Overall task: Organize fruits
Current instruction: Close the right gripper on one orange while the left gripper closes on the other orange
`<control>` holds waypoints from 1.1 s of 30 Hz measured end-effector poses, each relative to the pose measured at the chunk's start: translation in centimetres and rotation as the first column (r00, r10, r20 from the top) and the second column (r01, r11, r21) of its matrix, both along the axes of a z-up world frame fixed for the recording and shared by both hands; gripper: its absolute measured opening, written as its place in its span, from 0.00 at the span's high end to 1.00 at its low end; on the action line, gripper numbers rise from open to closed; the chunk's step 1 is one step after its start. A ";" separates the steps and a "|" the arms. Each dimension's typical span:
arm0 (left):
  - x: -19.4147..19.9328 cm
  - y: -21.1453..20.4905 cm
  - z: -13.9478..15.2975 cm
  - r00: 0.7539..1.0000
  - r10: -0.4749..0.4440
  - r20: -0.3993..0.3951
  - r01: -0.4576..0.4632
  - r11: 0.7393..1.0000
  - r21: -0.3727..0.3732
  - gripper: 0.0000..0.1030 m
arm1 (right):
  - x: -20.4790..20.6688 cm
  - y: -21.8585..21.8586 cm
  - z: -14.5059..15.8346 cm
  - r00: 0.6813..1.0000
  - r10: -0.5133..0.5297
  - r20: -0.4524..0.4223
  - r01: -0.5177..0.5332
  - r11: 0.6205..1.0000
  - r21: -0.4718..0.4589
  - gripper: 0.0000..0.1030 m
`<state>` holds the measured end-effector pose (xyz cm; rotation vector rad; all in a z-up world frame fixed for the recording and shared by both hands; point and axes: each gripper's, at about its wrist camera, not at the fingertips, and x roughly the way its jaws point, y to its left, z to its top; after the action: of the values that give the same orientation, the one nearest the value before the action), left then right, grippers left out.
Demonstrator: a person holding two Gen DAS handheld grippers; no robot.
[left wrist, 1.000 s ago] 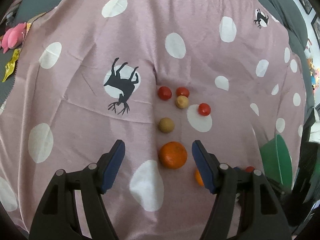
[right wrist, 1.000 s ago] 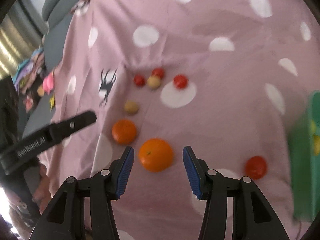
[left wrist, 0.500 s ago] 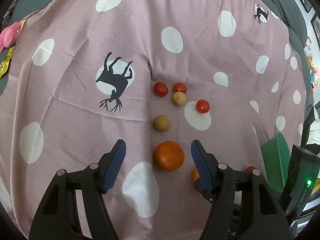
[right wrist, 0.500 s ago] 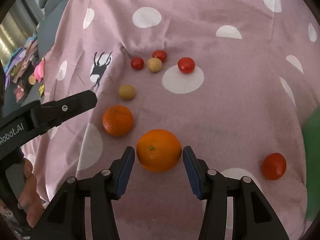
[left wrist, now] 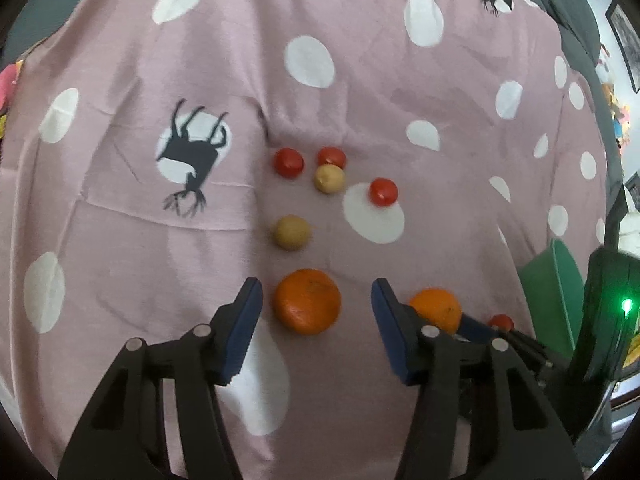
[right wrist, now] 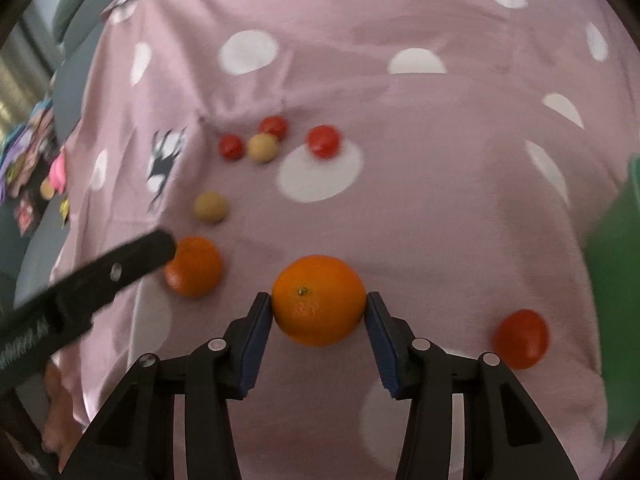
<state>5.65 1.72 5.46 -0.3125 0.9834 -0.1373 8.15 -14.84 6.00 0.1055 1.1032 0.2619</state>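
Observation:
My right gripper (right wrist: 319, 302) is shut on a large orange (right wrist: 319, 300) that rests on the pink spotted cloth (right wrist: 440, 200); both pads touch its sides. My left gripper (left wrist: 316, 294) is open, with a smaller orange (left wrist: 307, 301) between its pads, untouched. That smaller orange also shows in the right wrist view (right wrist: 195, 266), and the large orange shows in the left wrist view (left wrist: 435, 309). Farther off lie two tan round fruits (left wrist: 291, 232) (left wrist: 329, 178) and three small red tomatoes (left wrist: 288, 162) (left wrist: 331, 157) (left wrist: 383, 191). Another red tomato (right wrist: 521, 338) lies right of my right gripper.
A green container (left wrist: 552, 292) stands at the right edge of the cloth and shows blurred in the right wrist view (right wrist: 616, 280). The cloth has white dots and a black deer print (left wrist: 192, 156). Coloured toys (right wrist: 56, 172) lie off the cloth to the left.
My right gripper has moved forward and closed its pads onto the large orange. My left gripper has come closer to the smaller orange, which now sits between its open pads.

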 end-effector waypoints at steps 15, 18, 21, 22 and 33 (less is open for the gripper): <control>0.8 -1.5 -1.6 0.998 -0.016 -0.052 0.019 0.998 0.054 0.46 | 0.5 -1.9 0.1 0.999 -0.050 -0.005 0.051 0.998 0.025 0.52; 0.9 -1.9 -1.7 0.999 -0.014 -0.041 0.018 0.997 0.078 0.46 | 0.6 -1.9 0.1 0.999 -0.053 -0.009 0.053 0.998 0.027 0.52; 1.1 -2.3 -1.9 0.999 -0.009 -0.031 0.012 0.995 0.096 0.46 | 0.6 -1.8 0.1 0.998 -0.054 -0.019 0.055 0.998 0.032 0.52; 1.2 -2.4 -2.0 0.999 -0.012 -0.033 0.015 0.995 0.096 0.46 | 0.7 -2.0 0.0 0.998 -0.055 -0.021 0.055 0.998 0.036 0.52; 2.7 -3.1 -3.2 0.997 0.006 -0.081 0.003 0.994 0.112 0.59 | 0.8 -2.2 -0.3 0.998 -0.057 -0.029 0.058 0.998 0.037 0.52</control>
<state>8.38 -1.38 2.28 -0.2168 1.0672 -0.0684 8.93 -17.02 5.72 0.1749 1.1212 0.2306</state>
